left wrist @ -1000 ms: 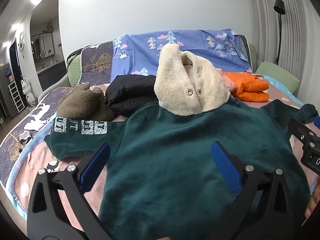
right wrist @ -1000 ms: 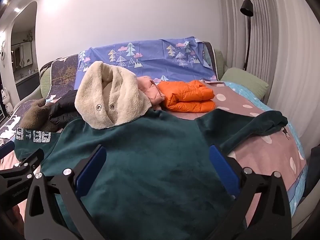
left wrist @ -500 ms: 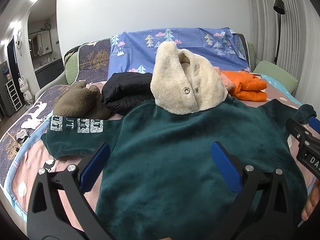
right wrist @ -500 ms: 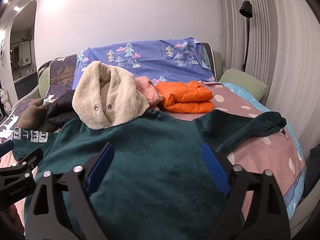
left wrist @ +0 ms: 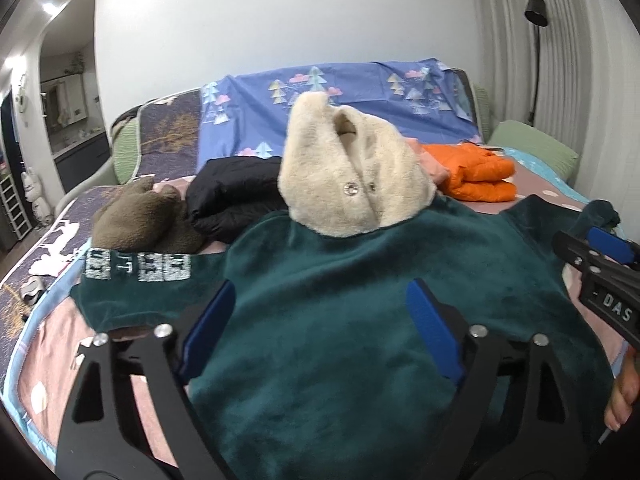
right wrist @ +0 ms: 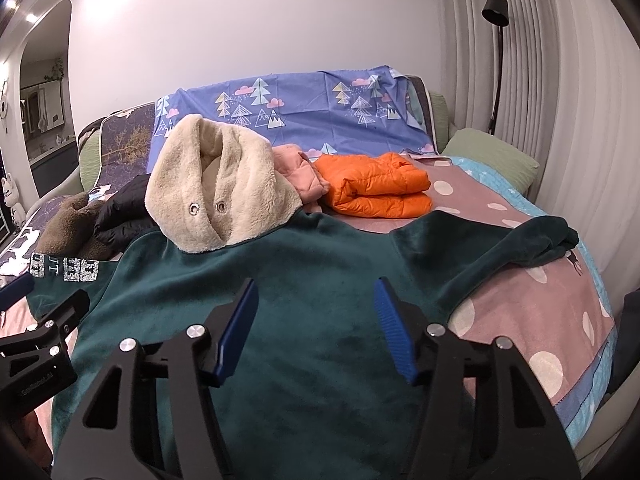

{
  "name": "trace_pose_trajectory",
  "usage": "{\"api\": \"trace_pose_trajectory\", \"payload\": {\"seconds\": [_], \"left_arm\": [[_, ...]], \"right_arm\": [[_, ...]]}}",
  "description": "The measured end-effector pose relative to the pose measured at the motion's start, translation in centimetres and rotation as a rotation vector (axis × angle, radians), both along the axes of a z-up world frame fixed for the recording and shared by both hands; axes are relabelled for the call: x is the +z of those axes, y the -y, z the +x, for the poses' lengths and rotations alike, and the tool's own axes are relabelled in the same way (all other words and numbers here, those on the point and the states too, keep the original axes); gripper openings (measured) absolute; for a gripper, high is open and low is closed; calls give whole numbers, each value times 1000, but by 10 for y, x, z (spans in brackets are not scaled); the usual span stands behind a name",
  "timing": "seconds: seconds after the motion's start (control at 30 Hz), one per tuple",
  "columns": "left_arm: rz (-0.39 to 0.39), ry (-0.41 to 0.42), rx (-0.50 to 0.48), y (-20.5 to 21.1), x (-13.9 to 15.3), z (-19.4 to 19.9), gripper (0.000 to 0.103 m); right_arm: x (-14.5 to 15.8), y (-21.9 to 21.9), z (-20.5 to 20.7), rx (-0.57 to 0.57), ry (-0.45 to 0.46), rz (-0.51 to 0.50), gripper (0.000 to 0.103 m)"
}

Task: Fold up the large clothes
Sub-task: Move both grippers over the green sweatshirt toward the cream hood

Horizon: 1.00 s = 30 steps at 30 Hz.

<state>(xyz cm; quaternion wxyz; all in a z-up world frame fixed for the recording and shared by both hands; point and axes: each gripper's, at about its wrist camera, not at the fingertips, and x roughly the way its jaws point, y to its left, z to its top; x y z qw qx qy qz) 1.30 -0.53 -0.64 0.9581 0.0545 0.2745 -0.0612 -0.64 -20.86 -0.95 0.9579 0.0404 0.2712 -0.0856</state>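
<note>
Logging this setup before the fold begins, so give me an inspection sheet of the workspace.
Surface: bed, pink dotted cover.
Job's things: green hoodie spread flat, cream fleece hood upright, both sleeves out.
Clutter: orange jacket, black jacket, brown fleece, pink garment behind the hoodie.
Grippers: left gripper and right gripper over the hoodie's body, jaws closing, fabric not yet pinched.
Cables: nothing seen.
Surroundings: blue tree-print sheet, floor lamp, green pillow.

hoodie (left wrist: 360,320) hem cut off below, sleeve lettering (left wrist: 138,267) perhaps too blurred to read
</note>
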Motion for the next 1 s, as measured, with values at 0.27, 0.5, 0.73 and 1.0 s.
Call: {"api": "trace_pose_trajectory", "payload": {"seconds": [0.27,0.5,0.73,1.0], "left_arm": [[-28,-22,-34,1,-3,5,61],[-49,-62,-42,0,-7,13,48],[-52,-54,-42,1,-7,15,48],[-43,-46,-48,3,-7,15,48]], "right_arm": [[0,-1,3,14,-11,0,46],[2,0,5,20,-6,10,31],[0,2,9,24,-12,22,31],[-2,3,11,24,-17,26,31]]}}
